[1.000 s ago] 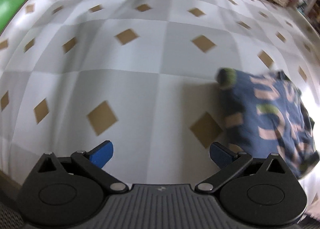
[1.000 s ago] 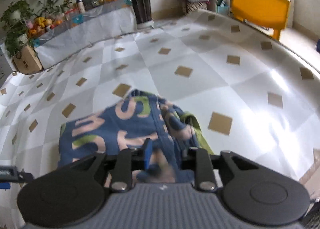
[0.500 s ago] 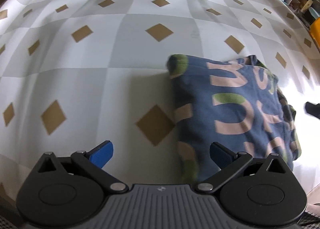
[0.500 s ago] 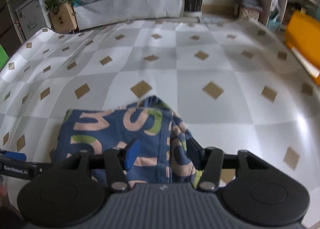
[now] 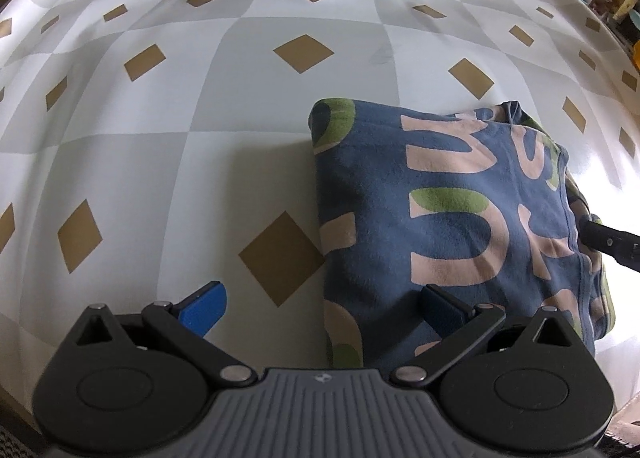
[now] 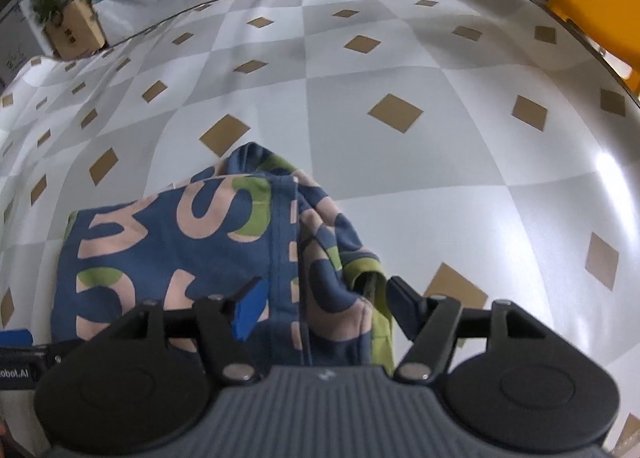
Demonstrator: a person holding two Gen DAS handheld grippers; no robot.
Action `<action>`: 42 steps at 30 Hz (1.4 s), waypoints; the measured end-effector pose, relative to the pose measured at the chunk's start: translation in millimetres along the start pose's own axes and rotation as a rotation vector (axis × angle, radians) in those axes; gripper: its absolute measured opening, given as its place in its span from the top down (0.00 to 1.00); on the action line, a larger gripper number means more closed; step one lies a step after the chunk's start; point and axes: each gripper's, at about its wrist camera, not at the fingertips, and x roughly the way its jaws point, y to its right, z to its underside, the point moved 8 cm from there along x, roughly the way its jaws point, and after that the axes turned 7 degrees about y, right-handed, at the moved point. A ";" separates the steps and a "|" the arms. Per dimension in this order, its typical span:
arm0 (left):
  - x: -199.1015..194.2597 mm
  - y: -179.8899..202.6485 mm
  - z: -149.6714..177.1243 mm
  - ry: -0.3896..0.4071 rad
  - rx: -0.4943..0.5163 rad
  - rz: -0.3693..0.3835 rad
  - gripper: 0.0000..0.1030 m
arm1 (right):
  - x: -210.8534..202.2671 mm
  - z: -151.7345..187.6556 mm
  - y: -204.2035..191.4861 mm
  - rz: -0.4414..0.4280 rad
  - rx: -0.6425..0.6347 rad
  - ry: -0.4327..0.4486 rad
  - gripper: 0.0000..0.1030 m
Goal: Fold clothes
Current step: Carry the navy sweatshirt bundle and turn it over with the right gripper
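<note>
Right wrist view: the right hand-held gripper has just been opening, its jaws wide around the bunched edge of the folded blue letter-print fleece garment on the checked bench. The left hand-held gripper gapes empty. Release step, I judge; next, withdraw cleanly.

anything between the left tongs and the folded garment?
Nothing visible. The left tongs hang open over the folded blue garment's near left edge, on the checked tablecloth. The right tongs, just opened, straddle its bunched right side.
</note>
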 end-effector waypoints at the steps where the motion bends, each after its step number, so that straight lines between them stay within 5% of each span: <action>1: 0.5 0.9 0.2 0.002 0.007 -0.003 0.00 | 1.8 1.1 -1.5 0.004 -0.012 -0.005 0.36; 13: 5.6 -0.3 0.9 0.021 0.043 -0.022 0.00 | 19.5 16.5 -11.6 0.013 -0.038 -0.051 0.36; 18: 0.3 -16.0 -8.3 0.084 0.139 -0.160 0.00 | 21.2 17.4 -37.6 -0.066 -0.069 -0.058 0.36; 25: 0.3 -77.2 -11.8 0.039 -0.004 -0.207 0.00 | 21.0 19.4 -96.6 -0.126 -0.243 -0.063 0.34; 32: -1.8 -83.2 -11.4 0.037 -0.010 -0.158 0.00 | 22.4 5.6 -67.0 0.042 -0.193 -0.059 0.36; 36: -7.9 -75.0 -13.7 0.036 -0.040 -0.109 0.00 | 15.3 -5.1 -57.1 -0.026 -0.065 -0.026 0.36; 42: -13.8 -68.7 -14.2 0.041 -0.038 -0.089 0.00 | 9.3 -20.4 -83.6 -0.085 -0.119 0.044 0.34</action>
